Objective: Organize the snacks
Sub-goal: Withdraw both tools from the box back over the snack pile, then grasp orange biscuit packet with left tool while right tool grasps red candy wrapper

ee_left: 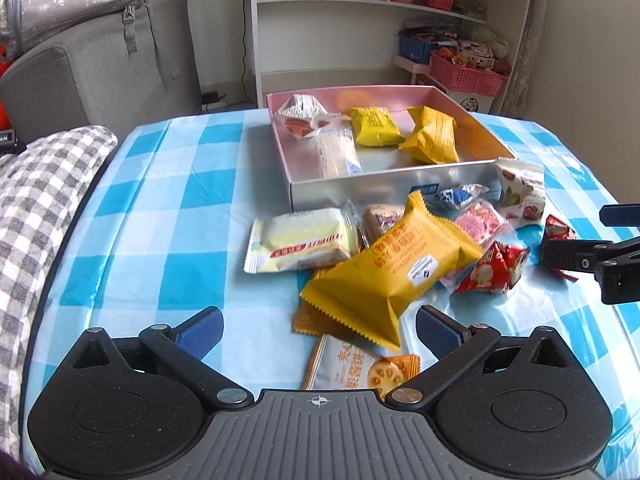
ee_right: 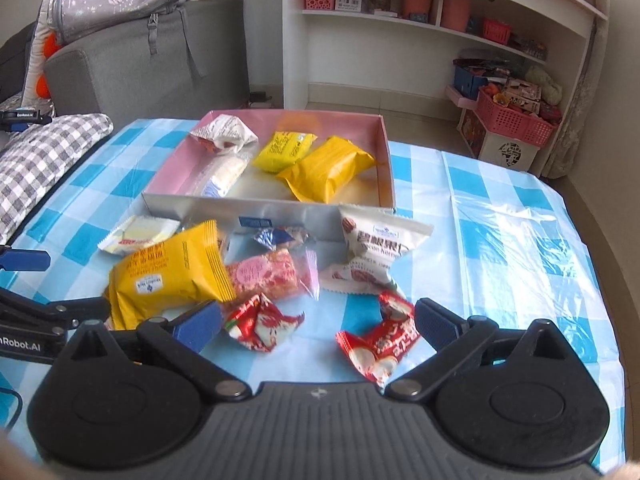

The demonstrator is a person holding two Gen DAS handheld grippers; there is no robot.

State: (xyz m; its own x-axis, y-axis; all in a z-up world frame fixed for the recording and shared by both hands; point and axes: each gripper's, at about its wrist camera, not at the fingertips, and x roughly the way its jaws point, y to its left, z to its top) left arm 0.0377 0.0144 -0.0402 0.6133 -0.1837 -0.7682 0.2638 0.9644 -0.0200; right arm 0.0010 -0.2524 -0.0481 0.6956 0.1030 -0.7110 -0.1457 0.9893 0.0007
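A pink box (ee_left: pixel 476 120) (ee_right: pixel 386 148) on the checked table holds several snack packs, two of them yellow. Loose snacks lie in front of it. My left gripper (ee_left: pixel 319 330) is open, its fingers on either side of the near end of a big yellow pack (ee_left: pixel 392 276) (ee_right: pixel 168 276); an orange-and-white biscuit pack (ee_left: pixel 360 368) lies under it. My right gripper (ee_right: pixel 318 320) is open over two red wrapped snacks, one (ee_right: pixel 260 322) by the left finger and one (ee_right: pixel 380 340) by the right finger. It also shows in the left wrist view (ee_left: pixel 576 256).
A white-yellow cake pack (ee_left: pixel 300 240), a pink bar (ee_right: pixel 264 276), a white nut pack (ee_right: pixel 372 256) and a blue candy (ee_right: pixel 280 238) lie near the box. A grey checked cushion (ee_left: pixel 40 192) is at the left. A shelf (ee_right: pixel 440 28) and a sofa stand behind.
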